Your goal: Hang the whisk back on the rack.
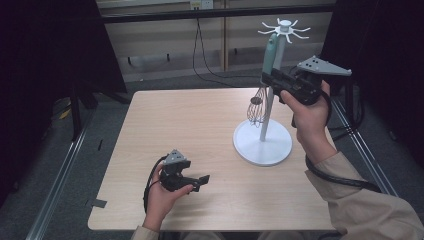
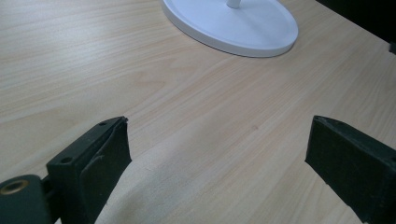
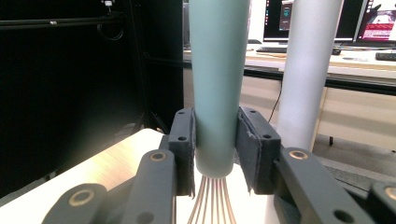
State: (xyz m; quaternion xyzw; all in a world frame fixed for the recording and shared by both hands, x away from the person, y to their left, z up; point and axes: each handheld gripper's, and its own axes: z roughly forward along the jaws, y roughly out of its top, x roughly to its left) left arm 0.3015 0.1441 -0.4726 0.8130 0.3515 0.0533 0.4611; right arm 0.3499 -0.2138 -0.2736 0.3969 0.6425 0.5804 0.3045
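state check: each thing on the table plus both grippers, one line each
whisk: upright, wires down, handle clamped in right gripper, beside the stand's pole
right gripper: shut on whisk handle, raised above the table
left gripper: open, nothing between the jaws, low over the table
stand: upright on the table, hooks bare

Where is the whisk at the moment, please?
In the high view the whisk hangs upright at the table's far right, beside the white stand's pole, its handle clamped in the right gripper.
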